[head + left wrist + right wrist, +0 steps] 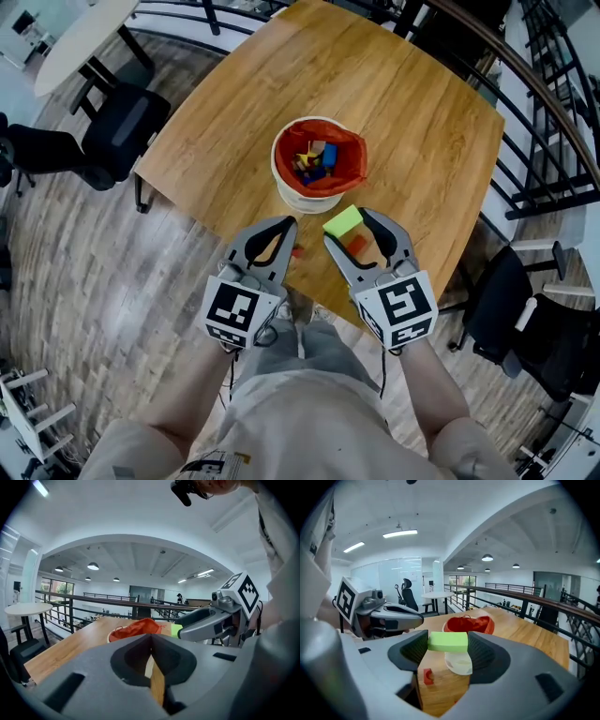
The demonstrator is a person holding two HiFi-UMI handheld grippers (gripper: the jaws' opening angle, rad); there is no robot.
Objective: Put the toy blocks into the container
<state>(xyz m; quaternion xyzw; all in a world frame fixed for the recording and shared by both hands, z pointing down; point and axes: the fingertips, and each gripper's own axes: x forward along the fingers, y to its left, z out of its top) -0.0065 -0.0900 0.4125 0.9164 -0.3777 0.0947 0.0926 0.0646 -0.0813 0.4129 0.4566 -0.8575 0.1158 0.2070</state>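
Right gripper point(347, 227): jaws clamped on the green block point(343, 221), 1 pad on each end. The right gripper view confirms it: the block point(448, 641) sits crosswise between the tips, flat face up, with the tabletop showing below it.

Left gripper point(287, 228): jaws pressed together, nothing between them. In its own view the tips point(151, 637) meet in a single seam. It sits just beside the right gripper, and both are at the near edge of the wooden table point(422, 112).

Container point(319, 164): a white tub lined with a red bag, upright near the table's centre, just beyond both grippers. Several small blocks already lie inside, blue, yellow and red among them; I cannot make out an exact count. The green block is just short of the tub's near rim, not over the opening.

2 loose pieces remain on the table. The red block point(356, 246) lies under the right gripper, between its jaws. The smaller red piece point(296, 251) lies next to the left gripper's tip.

The black chair point(122, 131) stands off the table's left side.
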